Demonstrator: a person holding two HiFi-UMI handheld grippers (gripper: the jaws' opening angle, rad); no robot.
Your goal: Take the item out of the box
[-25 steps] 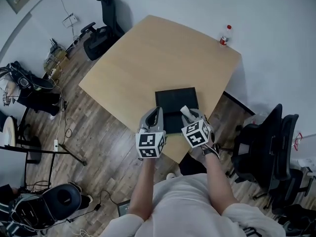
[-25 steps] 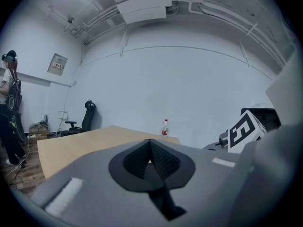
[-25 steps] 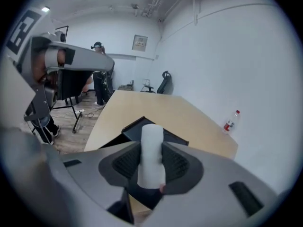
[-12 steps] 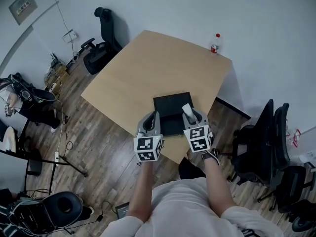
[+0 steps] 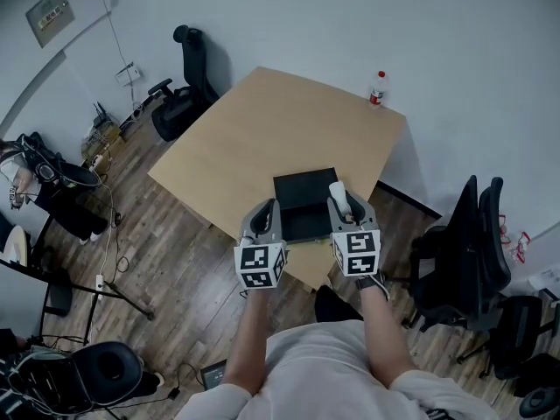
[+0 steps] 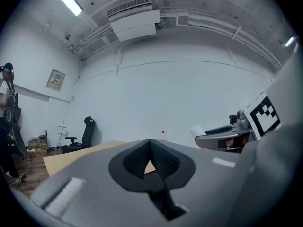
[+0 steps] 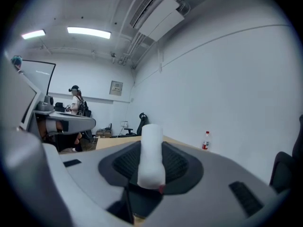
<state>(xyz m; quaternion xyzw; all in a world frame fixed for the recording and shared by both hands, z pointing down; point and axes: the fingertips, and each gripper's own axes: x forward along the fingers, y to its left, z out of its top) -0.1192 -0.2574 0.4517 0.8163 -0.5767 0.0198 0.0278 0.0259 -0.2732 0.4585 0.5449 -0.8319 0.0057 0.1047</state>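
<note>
One white cylinder (image 7: 151, 157) is pinched in the right claw (image 5: 340, 203) over the edge of the box (image 5: 302, 191); the left claw (image 6: 150, 145) is pressed together.

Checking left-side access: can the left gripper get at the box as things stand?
Probably yes: the left gripper hovers at the box's near-left edge with nothing between them, though its jaws are shut and empty.

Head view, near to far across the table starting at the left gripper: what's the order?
left gripper → black box → water bottle. The right gripper, shut on a white roll, overlaps the box, so it is left out.
</note>
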